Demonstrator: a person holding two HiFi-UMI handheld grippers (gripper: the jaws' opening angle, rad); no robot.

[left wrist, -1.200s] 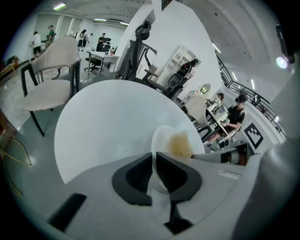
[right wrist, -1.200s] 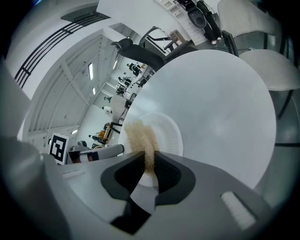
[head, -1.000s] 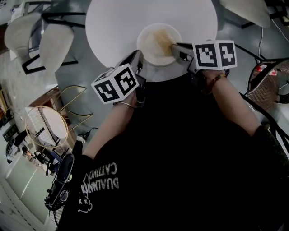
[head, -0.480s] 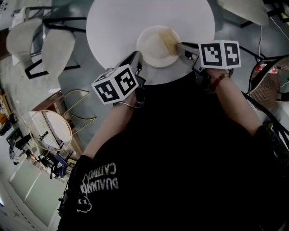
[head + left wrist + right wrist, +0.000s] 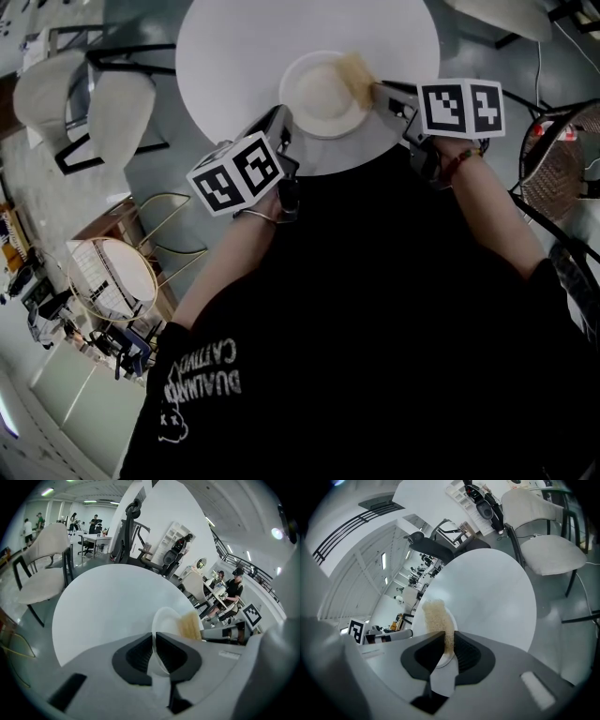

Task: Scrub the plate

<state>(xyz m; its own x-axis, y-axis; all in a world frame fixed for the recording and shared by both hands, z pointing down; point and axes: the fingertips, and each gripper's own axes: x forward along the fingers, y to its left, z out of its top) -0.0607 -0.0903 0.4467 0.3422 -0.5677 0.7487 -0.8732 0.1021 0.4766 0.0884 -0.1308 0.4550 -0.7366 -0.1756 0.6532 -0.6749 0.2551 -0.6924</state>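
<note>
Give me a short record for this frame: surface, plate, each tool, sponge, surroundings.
surface: round white table
plate: white, near the table's front edge
left tool: shut on the plate's near-left rim
right tool: shut on the sponge
sponge: tan, lying across the plate's right rim
surroundings: white chair left of the table

A cream padded, black-framed chair (image 5: 117, 103) stands by the round white surface's (image 5: 234, 56) left edge, a gold wire stand (image 5: 105, 278) nearby.
</note>
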